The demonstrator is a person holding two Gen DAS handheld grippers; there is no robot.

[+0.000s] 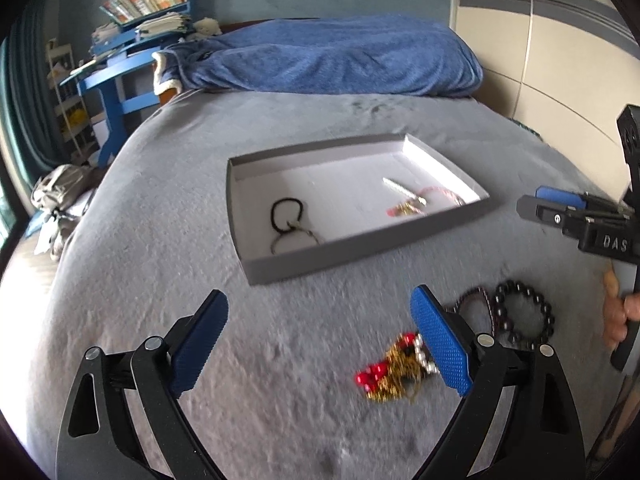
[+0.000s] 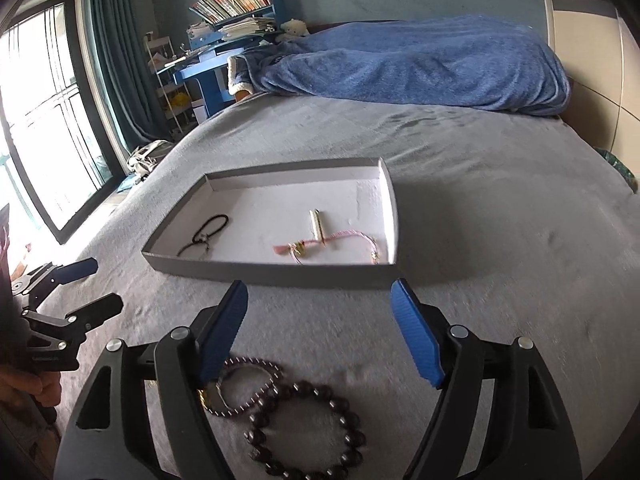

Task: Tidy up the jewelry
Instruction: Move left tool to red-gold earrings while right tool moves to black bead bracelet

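Observation:
A shallow grey box (image 1: 320, 262) (image 2: 276, 274) with a white floor lies on the grey bed. It holds a black cord bracelet (image 1: 288, 220) (image 2: 208, 234) and a pink cord piece with a pale tube (image 1: 412, 200) (image 2: 320, 238). My left gripper (image 1: 320, 320) is open and empty, just above a red, gold and pearl piece (image 1: 394, 368) lying near its right finger. My right gripper (image 2: 320, 312) is open and empty, above a large dark bead bracelet (image 2: 308, 432) (image 1: 524, 318) and a thinner bead bracelet (image 2: 248, 384) (image 1: 474, 306).
A blue blanket (image 1: 332, 56) (image 2: 420, 64) is heaped at the far end of the bed. A blue desk with books (image 1: 132, 40) (image 2: 224, 40) stands beyond the left edge. A window (image 2: 36, 120) is at the left.

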